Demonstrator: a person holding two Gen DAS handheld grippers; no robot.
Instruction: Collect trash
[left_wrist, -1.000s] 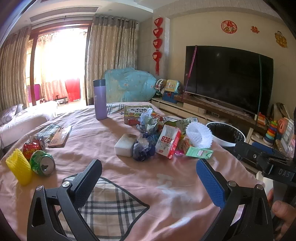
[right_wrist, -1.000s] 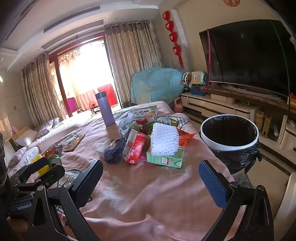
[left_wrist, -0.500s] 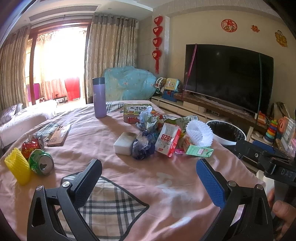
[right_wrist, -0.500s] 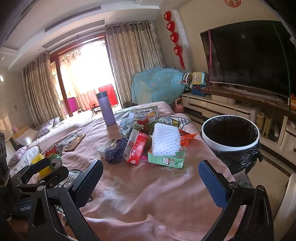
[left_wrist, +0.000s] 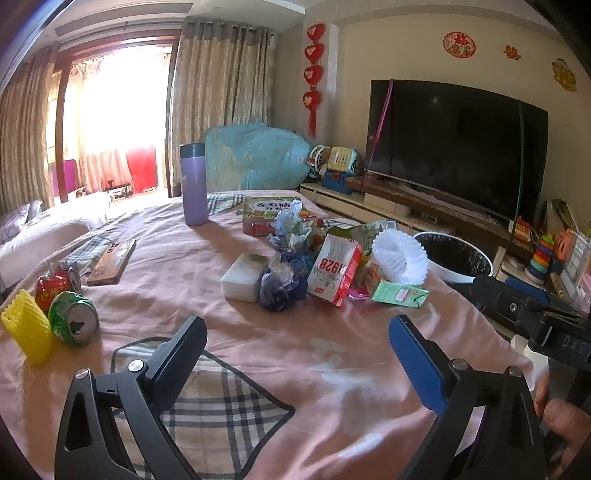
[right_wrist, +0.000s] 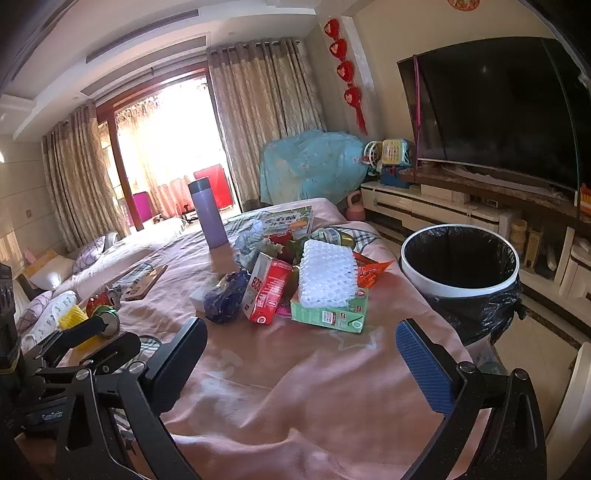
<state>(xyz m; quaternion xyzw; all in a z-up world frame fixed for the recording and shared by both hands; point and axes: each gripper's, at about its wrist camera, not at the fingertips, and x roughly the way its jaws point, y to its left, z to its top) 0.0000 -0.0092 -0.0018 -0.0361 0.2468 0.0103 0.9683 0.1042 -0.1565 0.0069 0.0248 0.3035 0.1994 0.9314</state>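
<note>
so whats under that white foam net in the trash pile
The white foam net lies on a green carton, which rests on the pink cloth. Whatever lies beneath the net's far side is covered.

- the left gripper is held level, its jaws spread wide apart with nothing gripped between them.
- the right gripper is likewise held with jaws spread wide and nothing gripped.
- a hand is seen wrapped around the right gripper's handle.
</note>
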